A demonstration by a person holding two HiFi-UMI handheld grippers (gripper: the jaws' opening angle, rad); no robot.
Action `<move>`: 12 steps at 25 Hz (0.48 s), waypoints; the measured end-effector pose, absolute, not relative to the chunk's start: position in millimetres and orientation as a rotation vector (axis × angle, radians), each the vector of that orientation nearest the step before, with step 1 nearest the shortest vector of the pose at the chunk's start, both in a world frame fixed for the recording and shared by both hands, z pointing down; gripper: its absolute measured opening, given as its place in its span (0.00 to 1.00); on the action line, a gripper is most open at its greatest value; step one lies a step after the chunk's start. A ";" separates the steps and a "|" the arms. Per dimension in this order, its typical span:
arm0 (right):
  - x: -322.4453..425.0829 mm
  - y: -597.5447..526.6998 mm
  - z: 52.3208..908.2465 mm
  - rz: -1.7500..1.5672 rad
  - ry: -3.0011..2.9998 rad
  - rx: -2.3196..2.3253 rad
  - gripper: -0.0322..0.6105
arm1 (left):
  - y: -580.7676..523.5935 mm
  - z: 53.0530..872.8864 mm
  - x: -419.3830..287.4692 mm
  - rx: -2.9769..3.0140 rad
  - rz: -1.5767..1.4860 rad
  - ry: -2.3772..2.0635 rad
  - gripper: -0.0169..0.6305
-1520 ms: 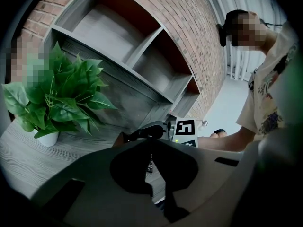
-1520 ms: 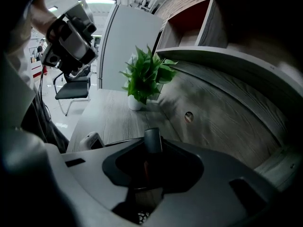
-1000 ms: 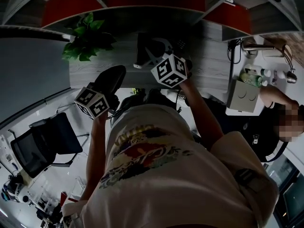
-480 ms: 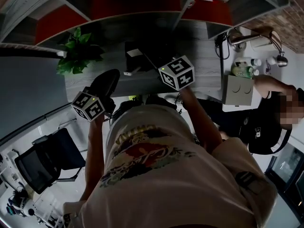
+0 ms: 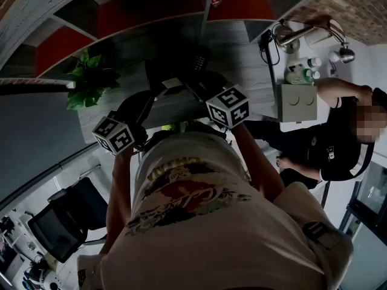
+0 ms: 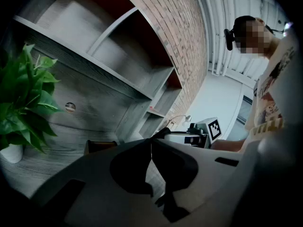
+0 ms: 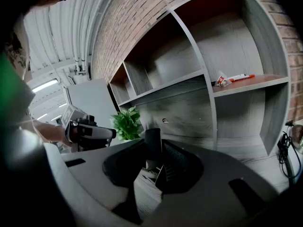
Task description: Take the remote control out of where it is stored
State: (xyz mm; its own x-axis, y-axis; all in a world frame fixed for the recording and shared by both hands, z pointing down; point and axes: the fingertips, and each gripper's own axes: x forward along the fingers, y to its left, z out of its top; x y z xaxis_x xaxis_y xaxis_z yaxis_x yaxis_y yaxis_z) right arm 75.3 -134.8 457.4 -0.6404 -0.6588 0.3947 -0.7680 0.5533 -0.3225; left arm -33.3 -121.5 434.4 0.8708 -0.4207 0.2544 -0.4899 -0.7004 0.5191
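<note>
The remote control is a dark slab that stands upright between the jaws of my right gripper, which is shut on it. In the head view its button end pokes out past the right gripper, over the grey desk. My left gripper has its pads meeting with nothing between them. In the head view the left gripper hangs at the desk's near edge, left of the right one. A small brown box sits on the desk ahead of the left gripper.
A potted plant stands at the desk's left end. Grey shelving with red backs rises behind; one shelf holds a tube and a pen. A seated person, a grey box and a lamp are at right.
My right gripper has rolled with the remote in it and drawn back from the desk towards my body. The left gripper has shifted a little sideways, still shut.
</note>
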 end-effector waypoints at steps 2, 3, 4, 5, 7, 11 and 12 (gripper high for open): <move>82.8 -128.2 459.5 0.688 -2.542 1.222 0.21 | -119.0 436.4 -25.1 2.450 0.161 -0.624 0.04; 86.4 -125.4 459.8 0.681 -2.532 1.234 0.21 | -117.9 436.6 -20.7 2.453 0.164 -0.610 0.04; 89.4 -122.9 459.0 0.674 -2.524 1.244 0.21 | -116.9 436.4 -16.1 2.457 0.166 -0.596 0.04; 91.8 -120.7 457.5 0.668 -2.518 1.253 0.21 | -116.2 435.8 -11.5 2.463 0.168 -0.583 0.04; 96.4 -116.4 455.4 0.656 -2.506 1.271 0.21 | -113.4 436.2 -3.9 2.470 0.173 -0.559 0.04; 108.2 -108.9 456.2 0.617 -2.474 1.300 0.21 | -106.5 439.4 8.0 2.471 0.187 -0.519 0.04; 111.8 -108.6 455.5 0.599 -2.466 1.306 0.21 | -105.8 440.9 11.4 2.471 0.190 -0.507 0.04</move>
State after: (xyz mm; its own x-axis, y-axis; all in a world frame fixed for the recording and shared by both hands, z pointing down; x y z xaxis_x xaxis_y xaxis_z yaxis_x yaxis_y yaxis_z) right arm 111.8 -108.6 455.5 -0.5486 -0.7152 0.4331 -0.8342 0.5033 -0.2255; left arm 11.4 -105.8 440.9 0.9168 -0.3127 0.2482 -0.3989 -0.7457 0.5337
